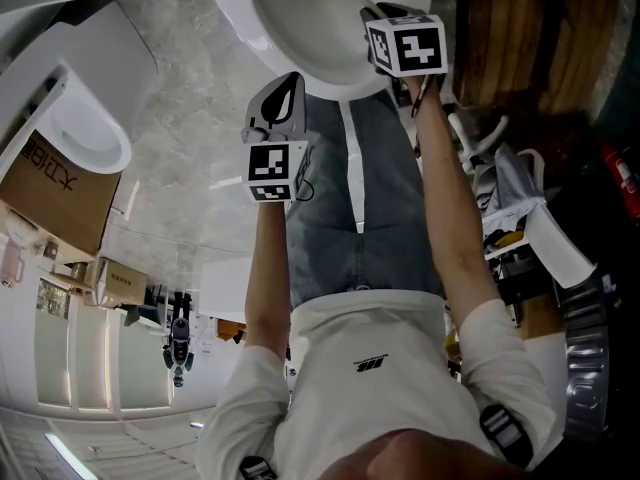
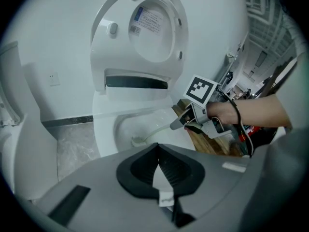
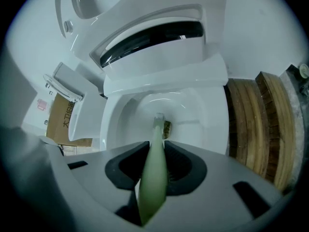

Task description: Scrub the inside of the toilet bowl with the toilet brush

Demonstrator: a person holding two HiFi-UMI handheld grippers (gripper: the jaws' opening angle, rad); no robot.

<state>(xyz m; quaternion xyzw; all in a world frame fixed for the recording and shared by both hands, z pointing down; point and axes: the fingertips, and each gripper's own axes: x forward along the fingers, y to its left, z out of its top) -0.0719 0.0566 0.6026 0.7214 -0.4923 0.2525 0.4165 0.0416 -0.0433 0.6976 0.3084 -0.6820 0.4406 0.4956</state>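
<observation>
Where the head view looks steeply down, the toilet bowl [image 1: 290, 38] sits at the top centre of the frame, with both forearms reaching up toward it. The right gripper [image 1: 392, 20] is at the bowl's right rim, its marker cube facing the camera. In the right gripper view the 2 jaws of the right gripper [image 3: 154, 161] are clamped on the pale green handle of the toilet brush [image 3: 153, 178]. The handle runs up the middle of the frame, and the white bristle head is down inside the bowl [image 3: 212, 129], just beside a dark yellowish patch [image 3: 167, 128] on the porcelain. The left gripper view shows the same from the side: the right gripper [image 2: 177, 124] is at centre right and the brush [image 2: 154, 132] slants down-left into the bowl [image 2: 104, 129], head low on the inner wall. The left gripper [image 2: 158, 170] has its jaws drawn together at the tips with nothing between them. In the head view the left gripper [image 1: 280, 103] is held just below the bowl rim, apart from the brush. The seat and lid [image 2: 149, 23] stand raised against the wall at top centre. Wooden slats [image 3: 256, 124] lie at the right edge of the right gripper view. A cardboard box [image 1: 50, 183] lies at the left of the head view on the grey marble floor [image 1: 190, 128], beside a 2nd white fixture [image 1: 85, 133].
</observation>
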